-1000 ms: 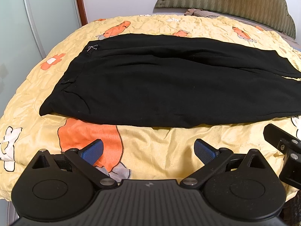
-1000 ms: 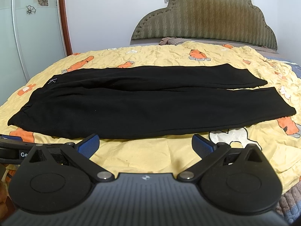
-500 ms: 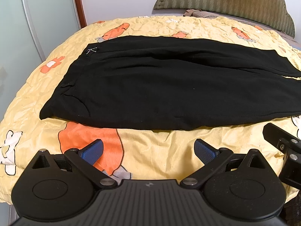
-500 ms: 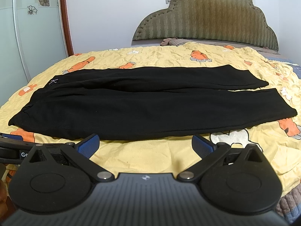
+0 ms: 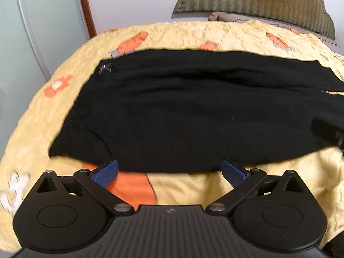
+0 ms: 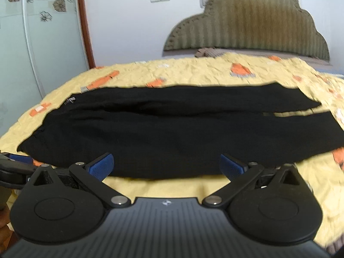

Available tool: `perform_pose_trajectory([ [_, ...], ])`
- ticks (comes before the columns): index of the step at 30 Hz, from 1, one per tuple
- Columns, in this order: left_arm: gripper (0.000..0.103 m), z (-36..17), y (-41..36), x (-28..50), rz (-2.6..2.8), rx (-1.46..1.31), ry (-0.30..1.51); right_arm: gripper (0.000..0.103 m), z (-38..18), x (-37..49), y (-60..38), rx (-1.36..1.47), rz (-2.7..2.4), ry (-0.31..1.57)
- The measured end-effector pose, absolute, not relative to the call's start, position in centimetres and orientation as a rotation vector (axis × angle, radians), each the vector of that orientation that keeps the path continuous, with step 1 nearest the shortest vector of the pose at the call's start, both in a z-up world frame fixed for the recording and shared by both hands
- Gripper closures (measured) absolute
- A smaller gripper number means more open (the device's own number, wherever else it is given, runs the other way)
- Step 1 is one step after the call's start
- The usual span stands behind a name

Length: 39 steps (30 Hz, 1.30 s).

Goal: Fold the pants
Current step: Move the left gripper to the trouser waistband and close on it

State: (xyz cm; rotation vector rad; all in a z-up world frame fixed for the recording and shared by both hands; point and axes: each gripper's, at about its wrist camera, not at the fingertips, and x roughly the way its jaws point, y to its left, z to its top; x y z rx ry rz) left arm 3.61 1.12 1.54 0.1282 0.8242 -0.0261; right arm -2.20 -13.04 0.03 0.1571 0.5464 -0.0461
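Black pants [image 5: 182,111] lie flat across a yellow bedspread [image 5: 215,185], waistband to the left, legs running right. My left gripper [image 5: 171,173] is open, its blue pads at the pants' near edge close to the waist end. In the right wrist view the same pants [image 6: 150,133] spread wide, both legs visible with a gap at the cuffs. My right gripper [image 6: 166,166] is open, its blue pads [image 6: 102,166] just over the near hem. Nothing is held by either one.
The bedspread [image 6: 204,73] has orange cartoon prints. A padded olive headboard [image 6: 247,25] stands at the far end against a white wall. A glass wardrobe door [image 5: 32,32] is on the left. The left gripper's tip [image 6: 15,163] shows at the right view's left edge.
Both grippers have moved forward and down toward the pants' near edge; their pads now overlap the black cloth. The pants have not moved. Both stay open.
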Motion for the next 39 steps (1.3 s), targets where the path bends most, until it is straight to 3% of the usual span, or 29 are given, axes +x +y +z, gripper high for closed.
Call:
perform_pose_trajectory([
  [7, 0.000, 5.3, 6.6, 9.0, 0.030, 0.170, 0.734, 0.000, 4.6, 2.9, -13.0, 0.018, 0.074, 0.401],
  [17, 0.000, 6.6, 15.0, 21.4, 0.037, 0.179, 0.764, 0.000, 7.1, 17.9, -13.4, -0.119, 0.233, 0.489],
  [28, 0.000, 2.9, 18.6, 33.0, -0.175, -0.031, 0.892, 0.000, 1.9, 33.0, -14.9, -0.185, 0.476, 0.677],
  [31, 0.000, 1.9, 20.0, 36.3, -0.164, -0.080, 0.949, 0.006, 0.8, 36.2, -16.1, -0.151, 0.565, 0.750],
  [39, 0.000, -0.7, 19.9, 40.4, -0.332, -0.143, 1.123, 0.009, -1.2, 41.9, -19.1, -0.017, 0.695, 0.909],
])
